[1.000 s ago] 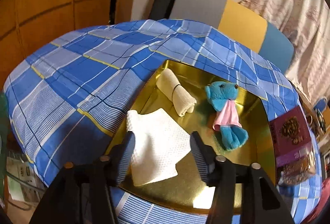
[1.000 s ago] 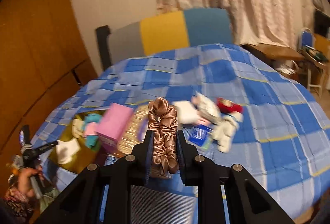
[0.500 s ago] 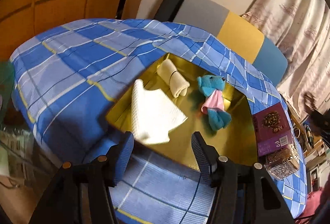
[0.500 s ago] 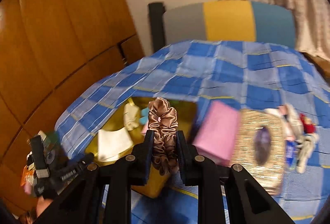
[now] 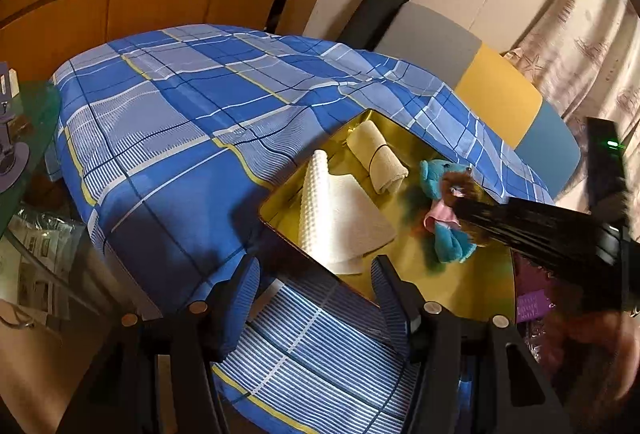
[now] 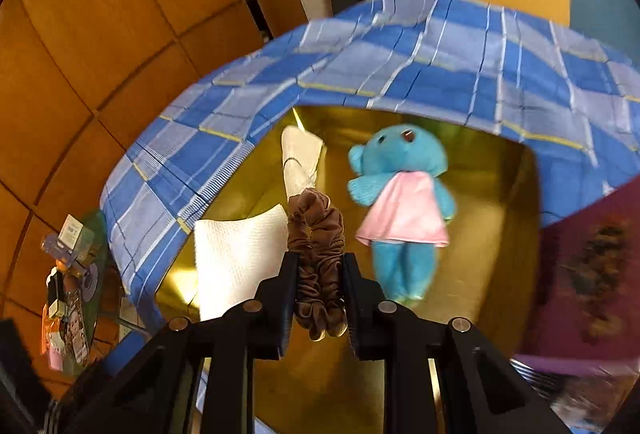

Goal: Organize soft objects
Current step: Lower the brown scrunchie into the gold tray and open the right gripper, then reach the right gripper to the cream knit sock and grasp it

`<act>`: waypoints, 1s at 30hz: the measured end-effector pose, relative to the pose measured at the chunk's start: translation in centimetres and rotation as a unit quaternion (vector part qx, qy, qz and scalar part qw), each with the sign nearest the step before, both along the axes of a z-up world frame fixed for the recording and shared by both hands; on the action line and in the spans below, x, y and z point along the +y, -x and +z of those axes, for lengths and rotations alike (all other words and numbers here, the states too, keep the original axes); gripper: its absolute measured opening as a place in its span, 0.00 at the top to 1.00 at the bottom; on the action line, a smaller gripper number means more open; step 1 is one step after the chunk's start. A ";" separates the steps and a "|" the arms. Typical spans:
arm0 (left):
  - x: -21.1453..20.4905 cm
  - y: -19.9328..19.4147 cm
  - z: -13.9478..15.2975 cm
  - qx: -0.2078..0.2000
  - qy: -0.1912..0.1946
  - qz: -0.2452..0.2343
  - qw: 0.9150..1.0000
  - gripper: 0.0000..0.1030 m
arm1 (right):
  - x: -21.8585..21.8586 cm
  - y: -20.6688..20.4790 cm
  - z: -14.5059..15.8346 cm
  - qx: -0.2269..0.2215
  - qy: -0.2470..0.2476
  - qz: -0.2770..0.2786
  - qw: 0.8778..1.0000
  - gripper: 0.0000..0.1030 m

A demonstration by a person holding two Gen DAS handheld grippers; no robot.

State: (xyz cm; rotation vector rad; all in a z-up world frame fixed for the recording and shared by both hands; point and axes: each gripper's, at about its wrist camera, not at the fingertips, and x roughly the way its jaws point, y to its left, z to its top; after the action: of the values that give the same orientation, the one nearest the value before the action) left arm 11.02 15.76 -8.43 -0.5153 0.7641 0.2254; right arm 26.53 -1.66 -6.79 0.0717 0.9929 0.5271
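one scrunchie (image 6: pixel 316 234), two cloths (image 6: pixel 236 258), one bear (image 6: pixel 400 194)

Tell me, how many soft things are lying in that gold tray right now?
3. A rolled cloth at the far left, a white towel in front of it, and a blue teddy bear mid-tray. The brown scrunchie is gripped above, not lying inside.

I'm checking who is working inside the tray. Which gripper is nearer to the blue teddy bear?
Right. The right gripper, shut on the brown scrunchie, hangs just beside the blue teddy bear; the left gripper is open outside the gold tray.
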 end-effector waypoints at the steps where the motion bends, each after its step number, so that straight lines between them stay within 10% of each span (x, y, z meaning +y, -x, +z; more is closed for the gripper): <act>1: 0.1 0.0 0.0 0.000 -0.001 0.001 1.000 0.43 | 0.4 -0.4 -0.3 0.003 0.002 -0.001 1.000 0.78; 11: 0.4 0.0 -0.5 0.008 0.009 0.002 1.000 0.43 | 2.4 -2.7 -1.6 0.004 0.039 -0.016 0.999 0.66; 30: -3.9 0.0 0.0 -0.005 0.006 -0.082 0.997 0.43 | -8.1 6.2 10.2 -0.118 -0.007 -0.056 0.991 0.50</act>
State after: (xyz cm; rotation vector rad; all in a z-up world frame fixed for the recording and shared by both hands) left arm 11.03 11.86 -8.43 -0.4620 0.7944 0.0647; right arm 20.33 -9.74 3.37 0.0743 0.7489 0.4288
